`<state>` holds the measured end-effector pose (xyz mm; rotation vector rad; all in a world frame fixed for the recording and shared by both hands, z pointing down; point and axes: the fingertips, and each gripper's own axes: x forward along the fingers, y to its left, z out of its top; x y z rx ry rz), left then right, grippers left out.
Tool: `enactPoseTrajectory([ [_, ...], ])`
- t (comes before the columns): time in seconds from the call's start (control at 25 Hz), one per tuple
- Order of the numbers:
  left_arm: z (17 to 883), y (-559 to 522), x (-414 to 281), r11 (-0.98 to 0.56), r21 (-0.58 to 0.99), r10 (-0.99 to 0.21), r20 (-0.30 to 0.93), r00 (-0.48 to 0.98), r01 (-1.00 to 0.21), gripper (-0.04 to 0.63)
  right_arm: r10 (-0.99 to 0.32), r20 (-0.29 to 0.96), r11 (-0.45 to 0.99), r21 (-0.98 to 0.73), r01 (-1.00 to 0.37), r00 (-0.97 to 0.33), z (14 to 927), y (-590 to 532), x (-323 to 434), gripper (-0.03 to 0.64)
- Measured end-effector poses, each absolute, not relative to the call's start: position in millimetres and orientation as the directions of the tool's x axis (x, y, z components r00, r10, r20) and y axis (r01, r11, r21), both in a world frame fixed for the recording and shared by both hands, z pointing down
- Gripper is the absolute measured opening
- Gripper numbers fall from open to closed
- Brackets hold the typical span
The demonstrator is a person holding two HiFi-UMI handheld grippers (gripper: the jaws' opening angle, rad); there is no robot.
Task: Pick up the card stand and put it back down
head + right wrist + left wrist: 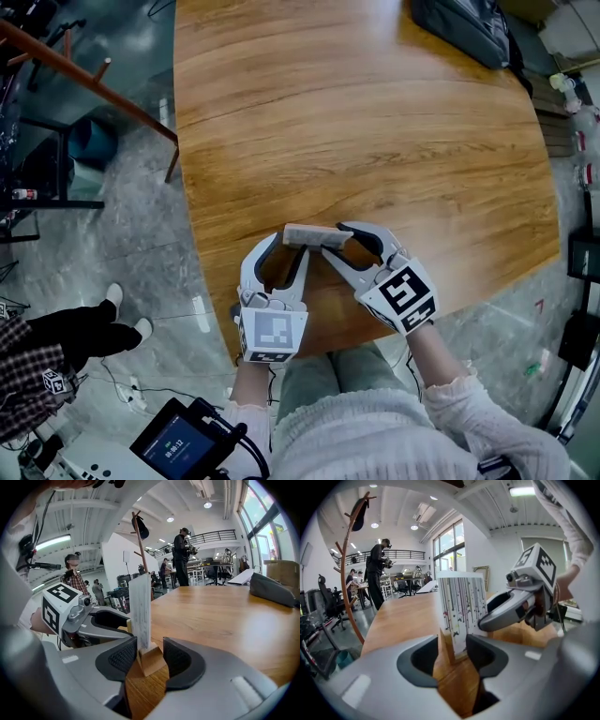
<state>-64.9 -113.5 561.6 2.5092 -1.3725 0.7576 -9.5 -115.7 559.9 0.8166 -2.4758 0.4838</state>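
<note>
**Card stand between two grippers, near edge of the table.** The card stand (317, 234) is resting on the wooden table (375, 112) close to the edge nearest you. Its base (149, 657) is sitting flat on the wood rather than hanging in the air.

You are bringing the left gripper (293, 246) onto the stand's left end and the right gripper (337, 240) onto its right end. Each pair of jaws is straddling the base across its thin dimension. Meeting it from both ends is probably serving to keep so narrow and top-heavy a thing from tipping while it is on the table.

In the right gripper view the jaws are standing well apart. The base is sitting between the ribbed pads with a gap on the outer side, so nothing is being clamped there. In the left gripper view the jaws are parted only a little more than the base. One jaw appears to be brushing the lower corner of the card (461, 602), though the wide-angle curve makes that contact uncertain, and a sliver of table is showing on the other side. This gripper too is surrounding the stand rather than squeezing it.

The stand's long axis is running left to right across the head view, roughly parallel to the near table edge. The card is standing upright in the slot, with its printed face turning toward the left gripper and its thin edge pointing at the right one.
</note>
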Motion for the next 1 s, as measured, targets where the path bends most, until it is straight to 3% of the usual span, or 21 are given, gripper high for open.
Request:
enactPoseTrajectory([
  [0.12,553.0,-111.5,-69.3,-0.542,-0.062,-0.741,0.506,0.442,-0.838,0.179,-0.474,0.541,0.748,-0.170,-0.642,-0.695,553.7,-113.7,-5.6,0.202],
  [0.28,534.1,-103.0,-66.6,-0.540,-0.031,-0.738,0.497,0.456,-0.841,0.179,-0.494,0.536,0.735,-0.164,-0.658,-0.685,535.5,-105.0,5.4,0.195],
  [0.52,493.6,-88.9,-55.8,-0.554,-0.016,-0.740,0.469,0.483,-0.833,0.160,-0.512,0.493,0.744,-0.156,-0.650,-0.704,491.9,-87.6,10.3,0.129],
  [1.0,430.7,-62.0,-47.5,-0.569,-0.028,-0.754,0.418,0.507,-0.822,0.030,-0.537,0.392,0.786,-0.089,-0.612,-0.747,420.0,-58.1,-3.9,0.000],
])
